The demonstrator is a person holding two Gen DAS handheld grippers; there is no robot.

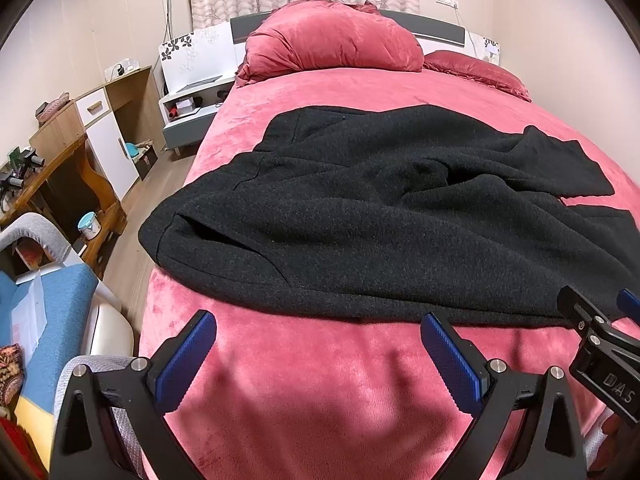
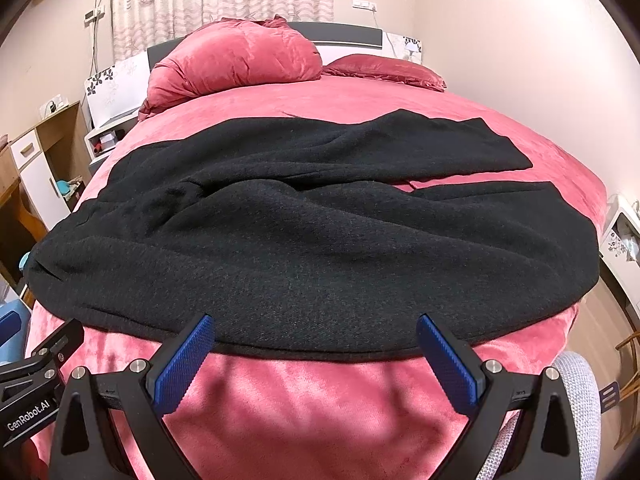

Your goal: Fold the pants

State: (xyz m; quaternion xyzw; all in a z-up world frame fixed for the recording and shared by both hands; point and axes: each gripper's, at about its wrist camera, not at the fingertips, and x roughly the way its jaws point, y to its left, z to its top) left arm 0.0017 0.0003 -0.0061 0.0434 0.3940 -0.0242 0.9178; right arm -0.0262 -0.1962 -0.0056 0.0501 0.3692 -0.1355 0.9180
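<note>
Black pants (image 1: pixel 380 216) lie spread crosswise on the pink bed (image 1: pixel 320 380), waist at the left and the two legs reaching right, with wrinkles in the middle. In the right wrist view the same pants (image 2: pixel 312 248) fill the middle, their near hem just beyond the fingertips. My left gripper (image 1: pixel 318 330) hovers open over bare bedspread short of the near hem, holding nothing. My right gripper (image 2: pixel 316 334) is open too, its blue pads at the hem's edge. The right gripper's body (image 1: pixel 600 344) shows at the left view's right edge; the left gripper's body (image 2: pixel 36 376) shows at the right view's left edge.
A rolled pink duvet (image 1: pixel 332 38) and a pillow (image 1: pixel 476 70) sit at the headboard. A white nightstand (image 1: pixel 192 108), wooden cabinets (image 1: pixel 100 132) and a blue chair (image 1: pixel 52 320) stand left of the bed. Another nightstand (image 2: pixel 620 236) stands on the right.
</note>
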